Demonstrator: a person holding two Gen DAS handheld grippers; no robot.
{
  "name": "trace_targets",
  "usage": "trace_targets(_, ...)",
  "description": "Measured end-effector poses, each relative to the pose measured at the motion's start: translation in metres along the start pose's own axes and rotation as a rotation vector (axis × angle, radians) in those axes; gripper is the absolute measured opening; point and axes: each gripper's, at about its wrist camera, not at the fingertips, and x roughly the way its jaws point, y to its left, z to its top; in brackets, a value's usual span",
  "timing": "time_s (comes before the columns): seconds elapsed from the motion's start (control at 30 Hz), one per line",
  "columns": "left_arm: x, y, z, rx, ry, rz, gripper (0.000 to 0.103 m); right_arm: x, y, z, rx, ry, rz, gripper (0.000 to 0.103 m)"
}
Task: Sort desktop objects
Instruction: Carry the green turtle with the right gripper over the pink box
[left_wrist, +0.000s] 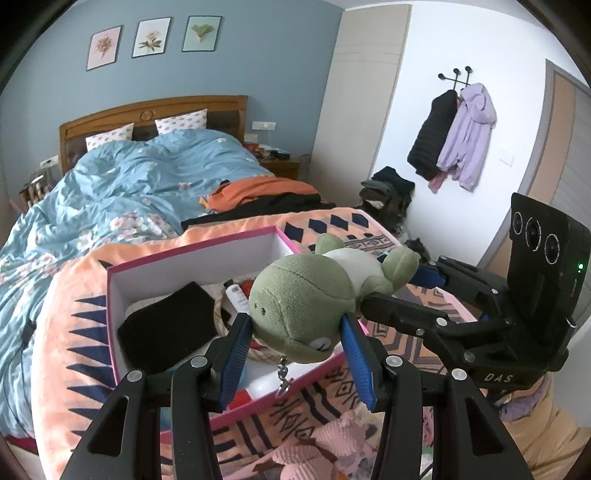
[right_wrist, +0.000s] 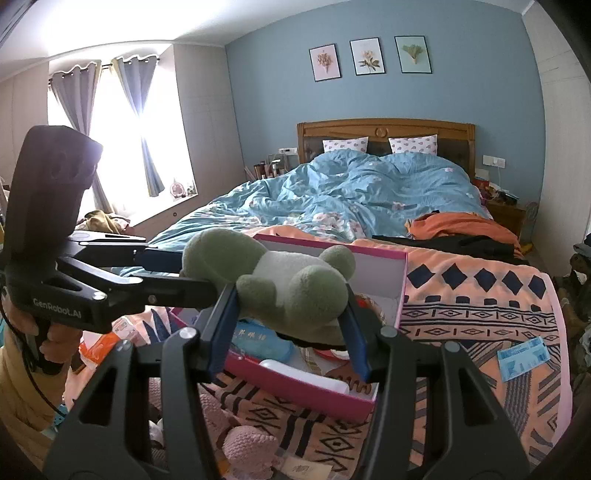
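A green plush frog (left_wrist: 314, 295) with a white belly hangs over the open pink box (left_wrist: 192, 254). My left gripper (left_wrist: 297, 332) is shut on its head; a metal clasp (left_wrist: 283, 376) dangles below. My right gripper (right_wrist: 291, 306) is shut on the frog's (right_wrist: 295, 280) legs end. In the right wrist view the left gripper's fingers (right_wrist: 162, 258) hold the head from the left. In the left wrist view the right gripper's fingers (left_wrist: 428, 277) reach in from the right. The pink box (right_wrist: 402, 284) holds a black cloth (left_wrist: 170, 325), a small bottle (left_wrist: 236, 295) and other items.
The box sits on an orange patterned blanket (right_wrist: 480, 306) at the foot of a bed with a blue duvet (right_wrist: 351, 192). A pink knitted toy (left_wrist: 317, 446) lies near me. A blue packet (right_wrist: 522, 358) lies on the blanket. Orange and black clothes (left_wrist: 266, 192) lie on the bed.
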Motion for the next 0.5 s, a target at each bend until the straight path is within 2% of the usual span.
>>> trace_targets(0.5,0.035,0.024,0.011,-0.056,0.027,0.012,0.05,0.04,-0.022,0.011,0.006,0.057,0.0,0.055)
